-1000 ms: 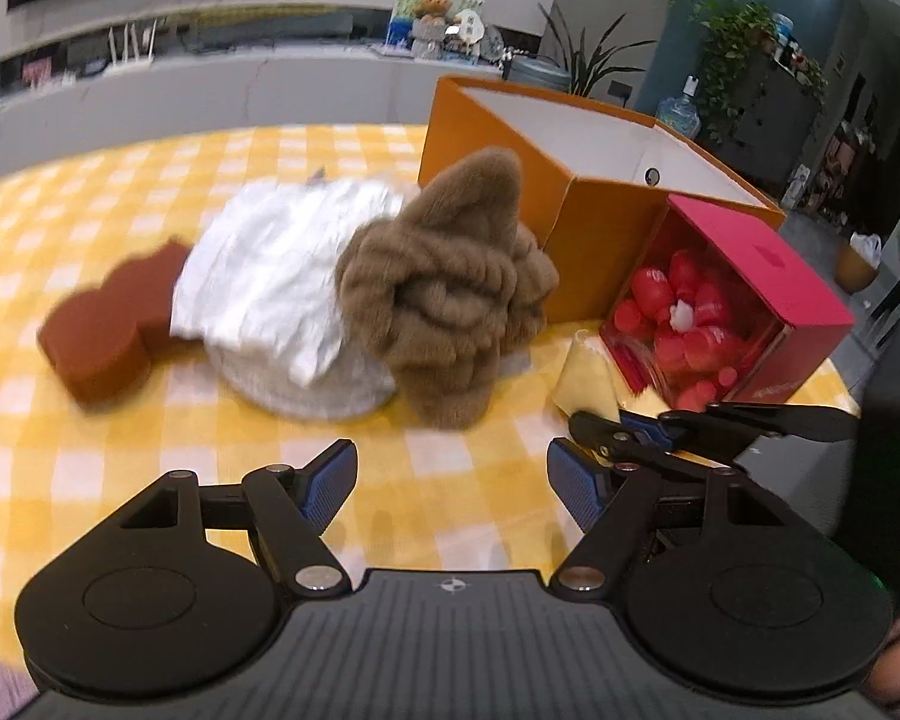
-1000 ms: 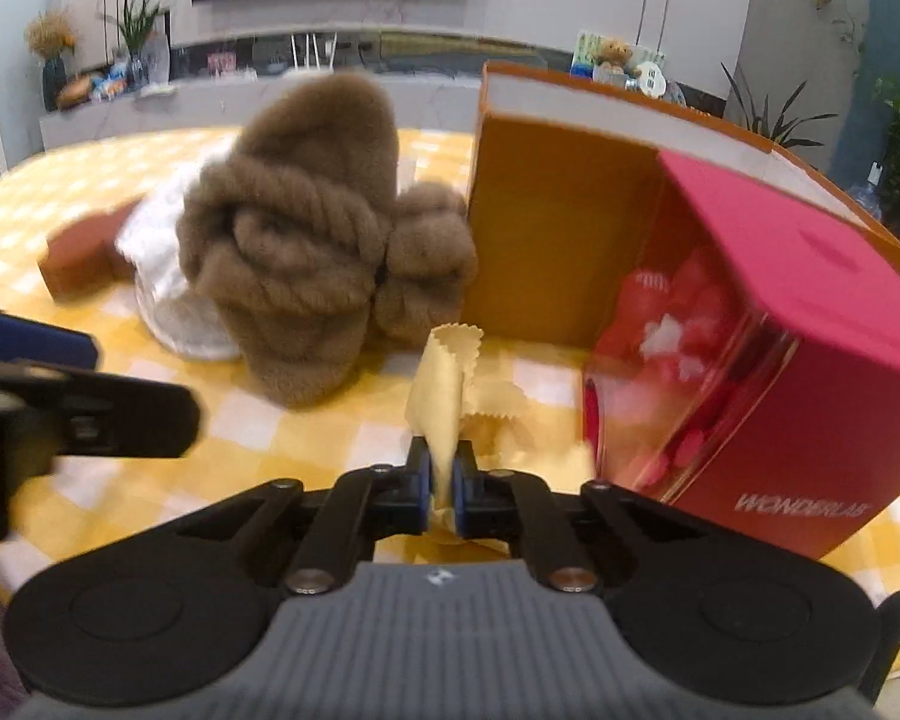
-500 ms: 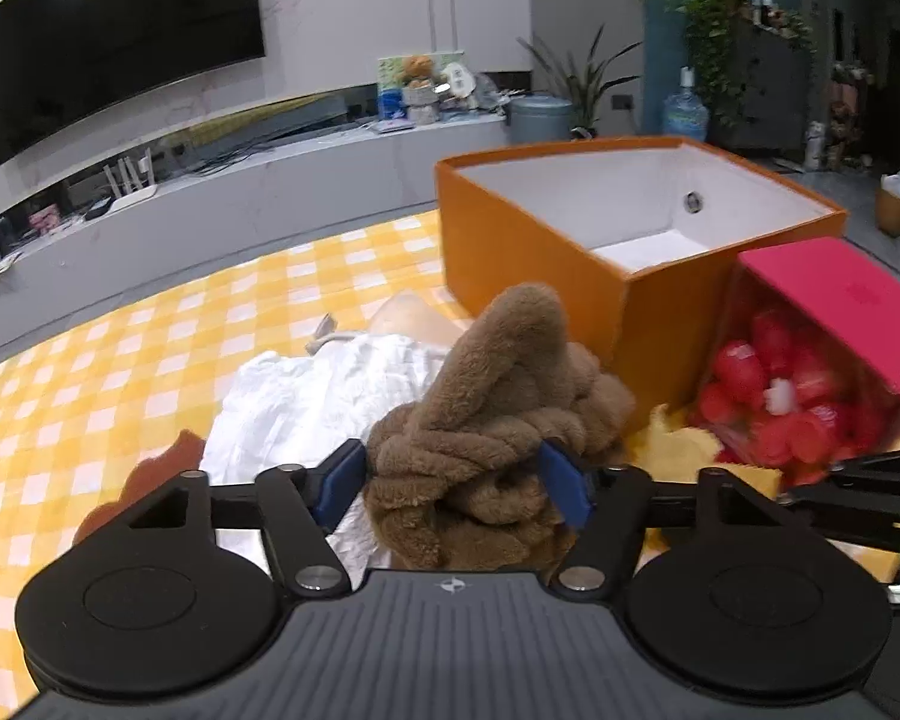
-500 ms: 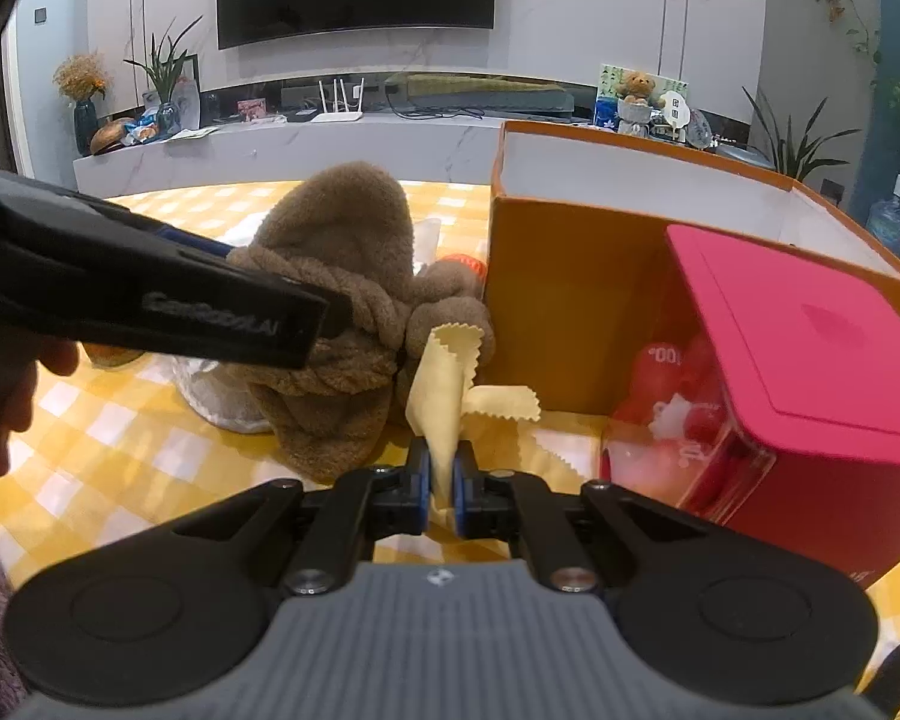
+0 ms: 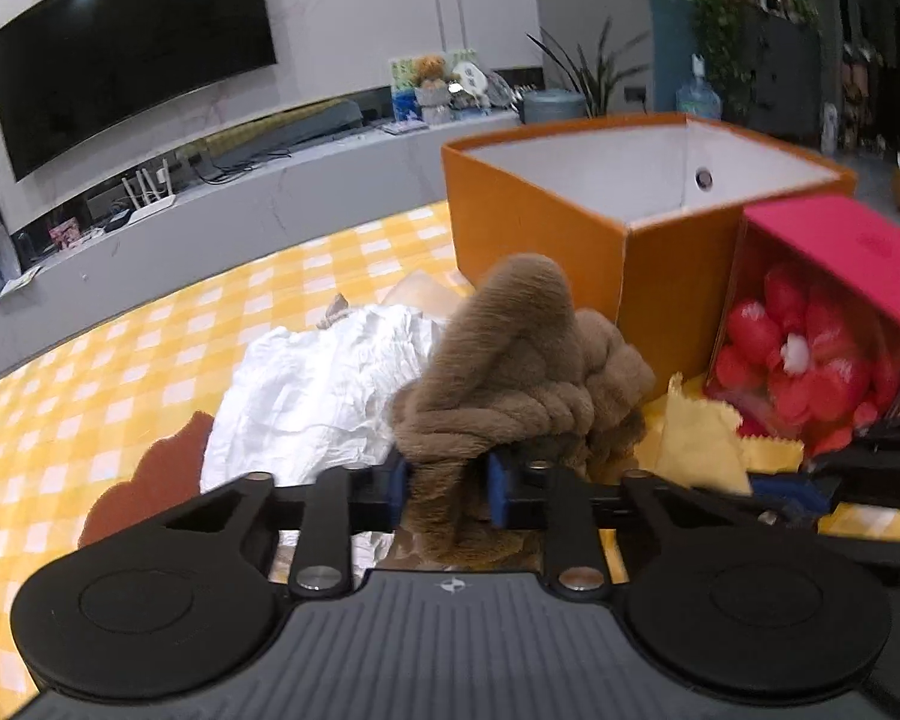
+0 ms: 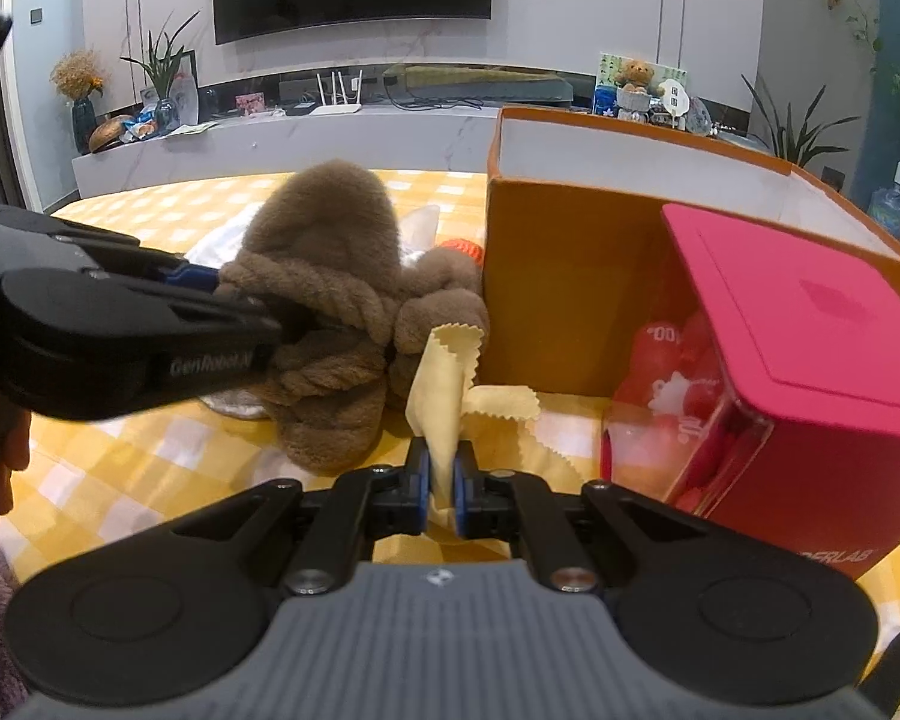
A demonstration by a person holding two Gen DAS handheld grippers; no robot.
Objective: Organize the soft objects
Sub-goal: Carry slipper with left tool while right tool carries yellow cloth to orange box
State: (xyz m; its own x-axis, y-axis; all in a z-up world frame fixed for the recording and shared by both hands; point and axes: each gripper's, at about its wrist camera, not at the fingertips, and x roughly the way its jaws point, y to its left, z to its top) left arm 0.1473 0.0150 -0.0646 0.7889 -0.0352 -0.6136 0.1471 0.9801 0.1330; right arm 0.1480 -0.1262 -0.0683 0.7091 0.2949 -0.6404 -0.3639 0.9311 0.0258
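Observation:
My left gripper [image 5: 447, 489] is shut on a brown fluffy slipper [image 5: 510, 360], pinching its braided strap; it also shows in the right wrist view [image 6: 324, 312], where the left gripper [image 6: 252, 312] reaches in from the left. A second brown slipper [image 6: 444, 306] lies behind it. My right gripper [image 6: 442, 495] is shut on a yellow cloth [image 6: 444, 390] with zigzag edges, also visible in the left wrist view [image 5: 699, 438]. An open orange box [image 5: 618, 228] with a white inside stands behind the slippers.
A white crumpled cloth [image 5: 324, 390] and a brown sponge-like pad [image 5: 156, 480] lie left on the yellow checked tablecloth [image 5: 90, 396]. A pink-lidded clear box of red items [image 6: 768, 372] stands at the right, against the orange box [image 6: 570, 276]. An orange knitted item [image 6: 465, 249] peeks behind the slippers.
My left gripper moved in and closed on the brown slipper's strap. My right gripper keeps its hold on the yellow cloth.

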